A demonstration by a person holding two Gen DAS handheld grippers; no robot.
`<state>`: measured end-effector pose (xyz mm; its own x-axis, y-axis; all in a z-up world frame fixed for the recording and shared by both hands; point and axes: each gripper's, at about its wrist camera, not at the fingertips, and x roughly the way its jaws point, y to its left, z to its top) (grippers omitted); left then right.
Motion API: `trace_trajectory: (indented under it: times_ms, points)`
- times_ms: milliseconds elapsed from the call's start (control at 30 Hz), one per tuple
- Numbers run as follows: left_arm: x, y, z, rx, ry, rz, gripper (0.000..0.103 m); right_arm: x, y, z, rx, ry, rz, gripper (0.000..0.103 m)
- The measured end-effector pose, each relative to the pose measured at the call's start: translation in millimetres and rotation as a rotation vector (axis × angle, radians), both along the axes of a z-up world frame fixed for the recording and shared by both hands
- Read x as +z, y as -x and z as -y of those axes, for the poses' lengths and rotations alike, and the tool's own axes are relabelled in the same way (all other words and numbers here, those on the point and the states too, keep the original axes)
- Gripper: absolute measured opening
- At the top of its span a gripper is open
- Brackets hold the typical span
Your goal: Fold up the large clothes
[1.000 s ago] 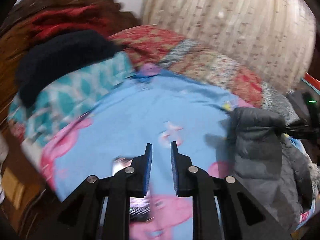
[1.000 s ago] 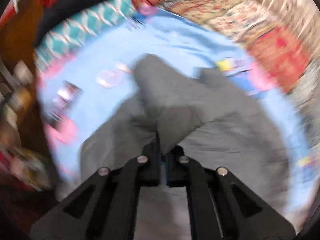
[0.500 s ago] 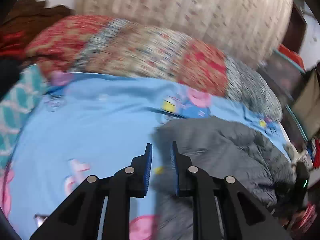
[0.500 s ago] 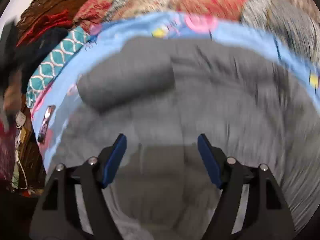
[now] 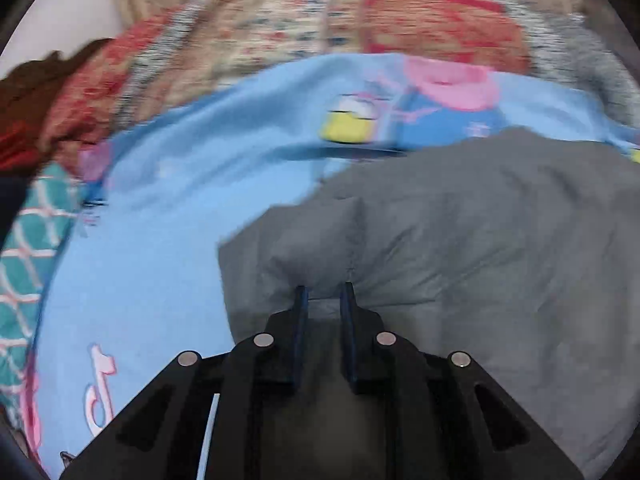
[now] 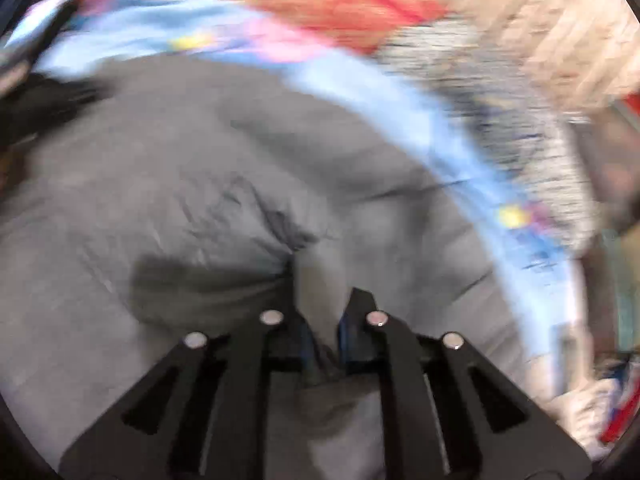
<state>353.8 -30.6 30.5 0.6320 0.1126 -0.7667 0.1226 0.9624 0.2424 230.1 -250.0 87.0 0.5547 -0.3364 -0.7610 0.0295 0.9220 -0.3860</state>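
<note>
Left gripper (image 5: 323, 294): fingers nearly together, pinching a ridge of the grey padded jacket (image 5: 480, 248). Right gripper (image 6: 320, 300): fabric bunched between narrow jaws, apparently pinched; blur left it uncertain. Jacket: lay spread on the blue cartoon bedsheet (image 5: 160, 240), its near edge cut off below both views. Beyond: patterned quilt (image 5: 320, 24), then curtain (image 6: 580, 32). Risk: thick, slippery padding could slide from so shallow a pinch and spoil the fold.

1. Bed's got a blue cartoon sheet (image 5: 168, 240) on it.
2. Grey jacket (image 5: 480, 240) lies spread on the sheet.
3. Patchwork quilt (image 5: 320, 20) sits bunched behind, probably; it's blurry.
</note>
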Motion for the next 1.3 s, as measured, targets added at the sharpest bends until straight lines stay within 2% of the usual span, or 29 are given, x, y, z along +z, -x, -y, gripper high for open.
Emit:
trace_trajectory:
  times_ms: [33,67,167,233,300,333,400,433,467,533,600,667,767,833,900,933,967,1000,1067,1100,1133,1167,1233,1267,1300]
  points:
    - [-3.9,-2.2,-1.3,0.032,-0.035,0.020,0.000,-2.7,-13.0,12.2,-0.049,-0.025,0.010,0.052]
    - [-10.1,-6.6,-3.1,0.073,-0.082,0.045,0.000,-2.9,-19.0,20.9,-0.081,-0.065,0.024,0.056]
    - [-14.2,-11.1,-5.5,0.105,-0.087,0.061,0.000,4.4,-13.3,44.4,-0.196,-0.310,0.118,0.056]
    - [-14.1,-10.5,-2.7,0.094,-0.096,0.076,0.000,11.6,8.9,40.2,-0.196,-0.448,0.218,0.056]
    - [-14.7,-8.0,-0.8,0.089,-0.102,0.086,0.000,5.4,16.1,28.9,-0.161,-0.560,0.228,0.056]
    - [-14.0,-9.0,-2.9,0.089,-0.106,0.087,0.000,-6.8,11.0,27.1,-0.164,-0.578,0.177,0.056]
    - [-5.2,-3.6,0.3,0.087,-0.118,0.095,0.000,-46.7,-7.7,24.5,-0.228,-0.523,0.019,0.056]
    - [6.1,4.7,0.3,0.085,-0.088,0.108,0.000,-61.5,-11.7,24.5,-0.233,-0.526,-0.006,0.057]
    - [15.7,10.6,-0.7,0.086,-0.059,0.125,0.000,-60.8,-10.6,20.7,-0.222,-0.493,0.036,0.059]
    - [44.6,29.7,-5.3,0.082,0.013,0.178,0.000,-55.9,-14.2,13.9,-0.239,-0.458,0.016,0.060]
    - [75.3,55.3,-11.9,0.081,0.102,0.222,0.000,-43.1,-8.4,10.7,-0.268,-0.474,0.005,0.060]
    - [95.5,80.1,-16.5,0.054,0.174,0.231,0.000,-21.4,13.9,8.1,-0.246,-0.529,0.061,0.060]
    - [103.2,117.0,-12.7,-0.012,0.212,0.210,0.000,15.3,86.9,-0.6,-0.145,-0.621,0.164,0.061]
    - [98.8,136.2,-8.3,-0.056,0.208,0.181,0.000,32.4,158.4,-4.4,-0.084,-0.650,0.230,0.065]
    - [86.3,159.2,-3.8,-0.106,0.195,0.125,0.000,42.3,219.1,-7.2,-0.079,-0.578,0.273,0.066]
    - [80.5,169.7,-1.6,-0.124,0.191,0.100,0.000,45.4,249.7,-5.7,-0.088,-0.511,0.294,0.066]
    - [71.4,185.2,1.3,-0.147,0.186,0.066,0.000,47.5,279.9,-6.0,-0.106,-0.411,0.316,0.066]
    - [64.8,195.0,3.4,-0.159,0.180,0.046,0.000,48.1,315.1,-9.1,-0.150,-0.233,0.339,0.067]
    - [50.7,217.8,7.1,-0.188,0.164,-0.007,0.000,43.4,344.6,-2.4,-0.197,-0.011,0.338,0.071]
    - [45.0,227.2,8.4,-0.195,0.164,-0.034,0.000,36.0,362.5,2.1,-0.216,0.101,0.314,0.073]
    - [41.7,233.4,7.5,-0.198,0.168,-0.051,0.000,27.0,365.8,14.3,-0.231,0.149,0.272,0.074]
    - [37.4,242.4,7.2,-0.202,0.179,-0.078,0.000,13.2,370.8,26.4,-0.256,0.191,0.192,0.074]
    - [34.0,254.8,8.6,-0.207,0.186,-0.099,0.000,-4.9,374.9,43.9,-0.292,0.225,0.108,0.073]
    - [34.3,263.5,8.5,-0.214,0.186,-0.103,0.000,-12.2,373.2,58.9,-0.312,0.184,0.039,0.047]
    - [35.3,267.4,7.4,-0.218,0.185,-0.102,0.000,-13.7,370.3,70.2,-0.327,0.114,-0.011,0.003]
